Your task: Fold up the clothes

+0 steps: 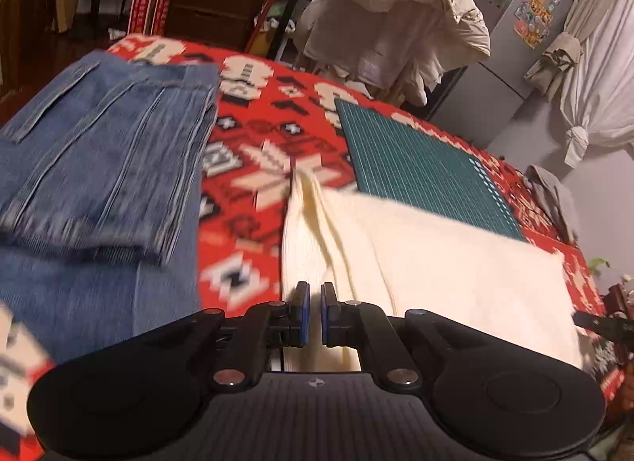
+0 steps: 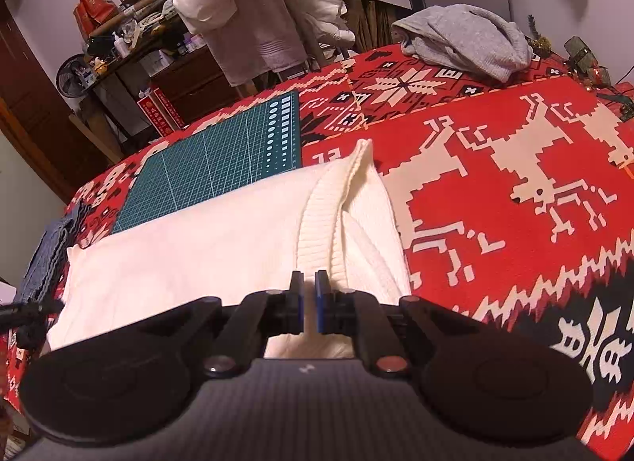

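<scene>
A cream knit sweater [image 1: 455, 270] lies folded on the red patterned tablecloth [image 1: 253, 199]. My left gripper [image 1: 315, 292] is over the sweater's left end, where bunched folds run into the narrow gap between its jaws; it looks shut on the fabric. In the right wrist view the cream sweater [image 2: 190, 231] spreads to the left. Its ribbed band [image 2: 321, 223] runs straight into my right gripper [image 2: 309, 280], whose jaws are pinched nearly together on it. Folded blue jeans [image 1: 99, 152] lie to the left of the sweater.
A green cutting mat [image 1: 416, 159] lies beyond the sweater, partly under it. A grey garment [image 2: 467, 41] is heaped at the table's far corner. A chair draped with pale clothes [image 1: 388, 17] and a fridge [image 1: 515, 25] stand behind the table.
</scene>
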